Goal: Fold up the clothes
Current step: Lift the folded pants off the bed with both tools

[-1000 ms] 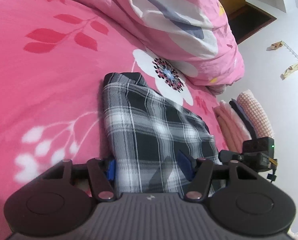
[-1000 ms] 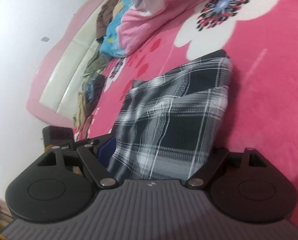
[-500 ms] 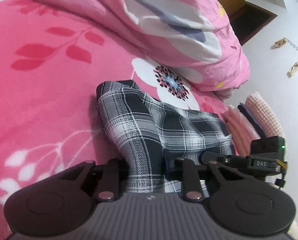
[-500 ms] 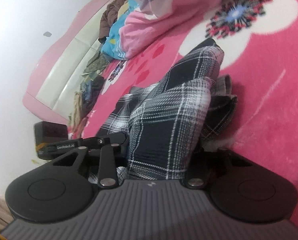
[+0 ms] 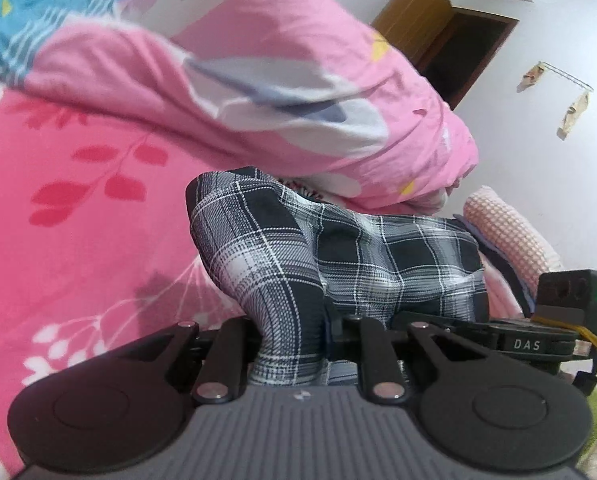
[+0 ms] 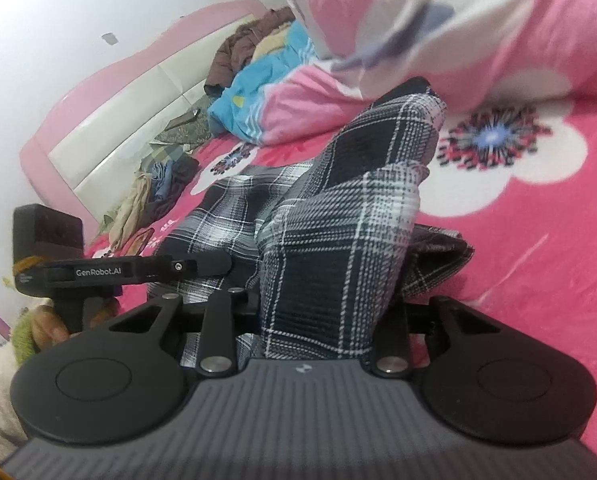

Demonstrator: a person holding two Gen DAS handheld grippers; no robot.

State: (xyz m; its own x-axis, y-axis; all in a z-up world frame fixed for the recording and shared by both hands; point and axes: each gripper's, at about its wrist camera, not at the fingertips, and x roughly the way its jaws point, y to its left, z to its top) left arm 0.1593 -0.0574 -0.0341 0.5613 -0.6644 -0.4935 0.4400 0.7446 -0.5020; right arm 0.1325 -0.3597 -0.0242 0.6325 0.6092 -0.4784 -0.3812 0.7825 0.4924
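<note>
**Both grippers clamped on plaid garment, lifted off bed**

Left gripper (image 5: 294, 344): jaws pinched on a bunched fold of the plaid garment (image 5: 298, 264). Cloth is squeezed into a narrow rope between the fingers, then fans out forward.

Right gripper (image 6: 318, 320): jaws closing, a thick wad of the same garment (image 6: 338, 240) sits between them and the pads press on it. Fold is wider here, several layers stacked.

Garment: woven black/white/grey check, soft, heavily creased. It hangs between the two grippers, raised above the bedspread (image 5: 78, 240), forming a peaked ridge in each view. A dark lower flap sticks out to the right in the right wrist view, near the bedspread; can't tell if it touches.

Bedspread: fuzzy hot-pink fleece, red leaf and white flower print. Puffy pink quilt (image 5: 278, 92) lies crumpled behind the garment. Folded stack (image 5: 510, 236) beside the garment on the right in the left view, top piece waffle-textured pink. Padded cream headboard (image 6: 110, 128) with pink frame, loose clothes heaped along it.
</note>
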